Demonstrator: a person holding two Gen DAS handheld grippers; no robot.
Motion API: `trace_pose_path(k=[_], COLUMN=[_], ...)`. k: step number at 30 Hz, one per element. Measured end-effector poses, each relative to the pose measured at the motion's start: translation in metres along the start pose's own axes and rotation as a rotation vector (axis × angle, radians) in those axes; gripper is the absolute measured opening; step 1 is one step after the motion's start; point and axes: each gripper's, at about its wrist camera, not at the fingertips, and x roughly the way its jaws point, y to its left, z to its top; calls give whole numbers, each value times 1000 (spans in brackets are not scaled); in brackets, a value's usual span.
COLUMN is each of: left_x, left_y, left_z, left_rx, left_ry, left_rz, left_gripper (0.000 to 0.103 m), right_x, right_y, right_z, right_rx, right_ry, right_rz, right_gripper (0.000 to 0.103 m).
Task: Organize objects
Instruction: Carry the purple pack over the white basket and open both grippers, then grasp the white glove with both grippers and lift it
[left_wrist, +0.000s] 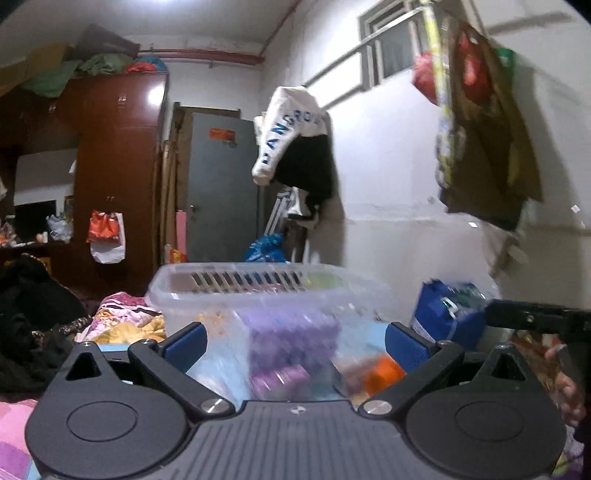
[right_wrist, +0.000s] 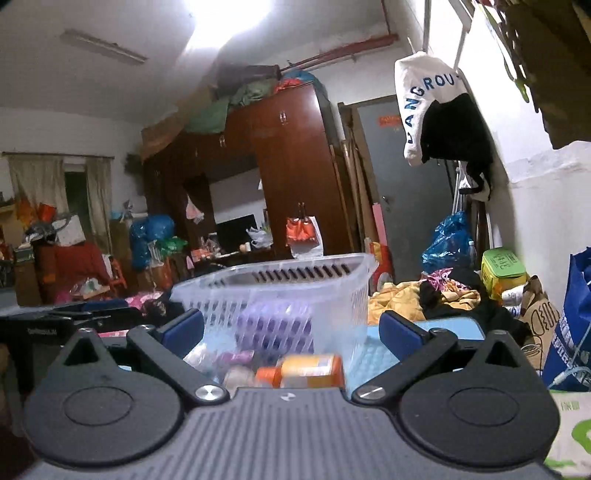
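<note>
Nearest my lenses, both hand-held grippers stood released, holding nothing: the left hand-held gripper (left_wrist: 293, 341) and the right hand-held gripper (right_wrist: 291, 332) each had blue pads spread wide. Straight ahead of both sat the clear plastic basket (left_wrist: 258, 288), on a light blue surface amid bedding, its long axis running across my view. I judged the left one nearer it. Purple packs (left_wrist: 291, 332) filled its middle. An orange-capped bottle (right_wrist: 306, 369) lay on its side just before the right jaws. A blue bag (left_wrist: 447, 314) crowded the right; the basket's open top offered room.
</note>
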Motion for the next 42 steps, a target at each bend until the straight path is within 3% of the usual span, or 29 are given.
trace_pose_path(k=[3,10,19,23,26,28,32,42], left_x=[-12,-21,-10,-1,4,5,1,-17], left_y=[-14,-42,-77,-78,-76,-77,-75,-69], left_z=[-19,-51,-78,-82,-82,-82,-82,-68], left_rx=[7,-21,-10,-37,-48,-43,-46,-23], left_ry=[16,66,108,102,106,96,67,-20], left_rz=[-3,-99,-162,-147,-157,-152,-158,-176], left_gripper=[103,102,87,71,47,42,32,29], right_x=[-7,-5,15,24,22,19,11,-3], right_y=[6,20,34,36,35,35,33,39], right_z=[-10,-13,-27,-36,-42,-43,-43,-32], right_rx=[-48,-139,-210,-235,-246,-255,-250,-229], right_ry=[1,0,66,95,109,112,102,66], right_rz=[-32,-36,12,11,11,7,0,10], right_gripper=[103,103,63,47,28,22,18,16])
